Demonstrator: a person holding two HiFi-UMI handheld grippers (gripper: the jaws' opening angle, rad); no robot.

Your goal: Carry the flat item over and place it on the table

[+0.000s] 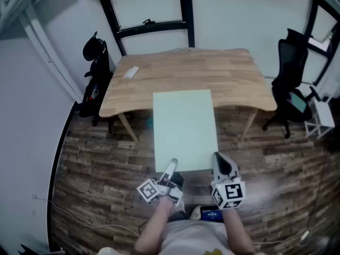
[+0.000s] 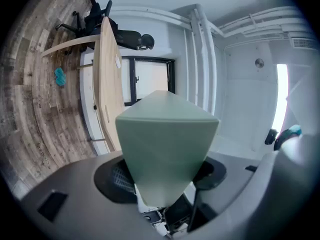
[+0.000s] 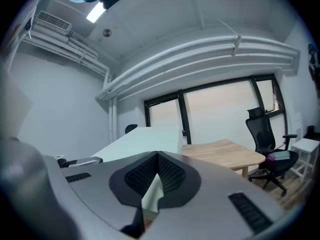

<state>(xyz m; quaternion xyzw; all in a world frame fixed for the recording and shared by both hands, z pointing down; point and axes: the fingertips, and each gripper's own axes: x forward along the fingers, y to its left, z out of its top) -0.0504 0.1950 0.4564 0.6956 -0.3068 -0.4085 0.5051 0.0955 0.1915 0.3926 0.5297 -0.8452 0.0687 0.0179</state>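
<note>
A pale green flat board [image 1: 185,129] hangs level above the wooden floor, its far edge over the near edge of the wooden table [image 1: 159,78]. My left gripper [image 1: 169,175] grips the board's near left corner and my right gripper [image 1: 219,166] its near right corner. In the left gripper view the board [image 2: 167,144] fills the space between the jaws of the left gripper [image 2: 160,194]. In the right gripper view the right gripper [image 3: 152,194] is shut on the thin edge of the board [image 3: 145,139], with the table [image 3: 225,151] beyond.
A small white object [image 1: 131,72] lies on the table's far left. Black office chairs stand at the left [image 1: 96,62] and right [image 1: 292,84] ends of the table. A white stand [image 1: 321,118] is at far right. A cable [image 1: 79,219] runs over the floor.
</note>
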